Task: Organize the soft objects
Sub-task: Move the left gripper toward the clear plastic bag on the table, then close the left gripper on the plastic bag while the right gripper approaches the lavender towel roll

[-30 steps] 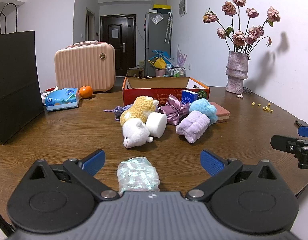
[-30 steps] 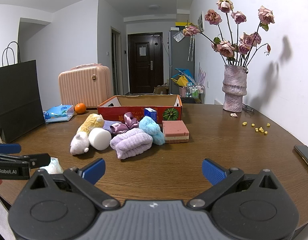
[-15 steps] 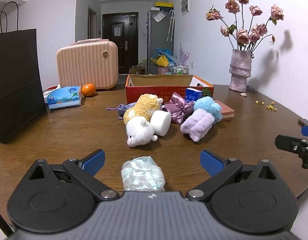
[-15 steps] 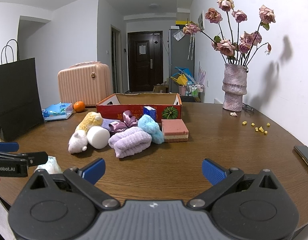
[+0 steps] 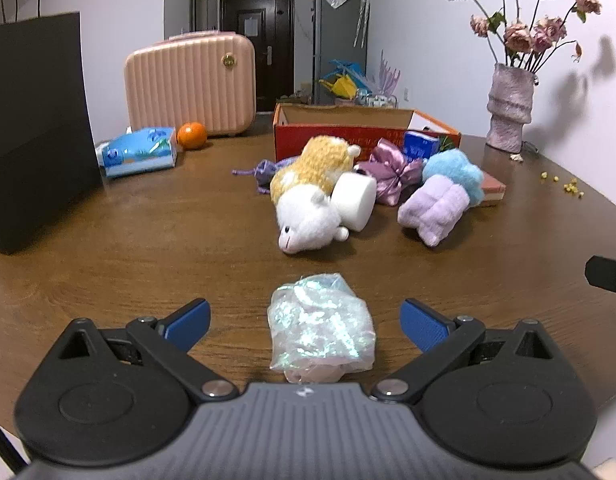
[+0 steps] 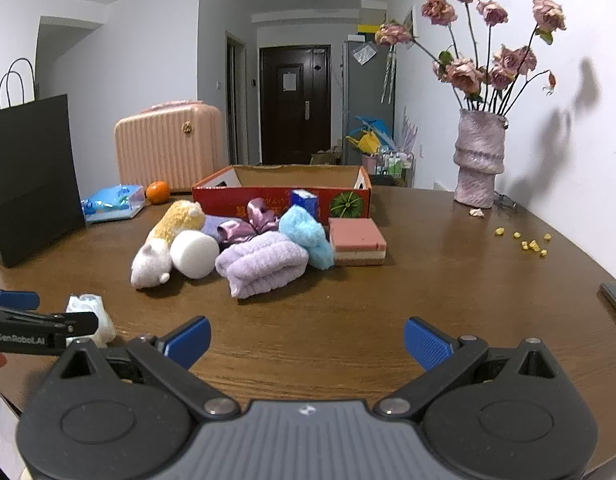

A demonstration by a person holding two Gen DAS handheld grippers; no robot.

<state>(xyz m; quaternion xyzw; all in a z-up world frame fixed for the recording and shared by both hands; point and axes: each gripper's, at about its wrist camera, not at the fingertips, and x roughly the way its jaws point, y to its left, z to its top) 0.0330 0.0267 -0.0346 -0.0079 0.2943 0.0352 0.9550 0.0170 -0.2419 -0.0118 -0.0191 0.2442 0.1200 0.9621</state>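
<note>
A crinkly iridescent plastic packet (image 5: 320, 326) lies on the wooden table between the fingers of my open left gripper (image 5: 305, 322), untouched; it also shows in the right wrist view (image 6: 89, 316). Farther back lies a pile: a white-and-yellow plush toy (image 5: 308, 200), a white foam cylinder (image 5: 354, 200), a lilac rolled towel (image 5: 434, 208), a blue fluffy item (image 5: 454, 170), a purple satin bow (image 5: 392, 174) and a pink sponge block (image 6: 358, 240). A red cardboard box (image 5: 348, 128) stands open behind them. My right gripper (image 6: 305, 344) is open and empty over bare table.
A black paper bag (image 5: 35, 128) stands at the left. A pink suitcase (image 5: 189, 82), an orange (image 5: 191, 135) and a tissue pack (image 5: 139, 152) sit at the back left. A vase of dried roses (image 6: 480, 160) stands back right, with yellow crumbs (image 6: 528, 242) nearby.
My left gripper has moved forward and right, so the iridescent packet now lies centred between its fingers. The right gripper has edged slightly toward the pile.
</note>
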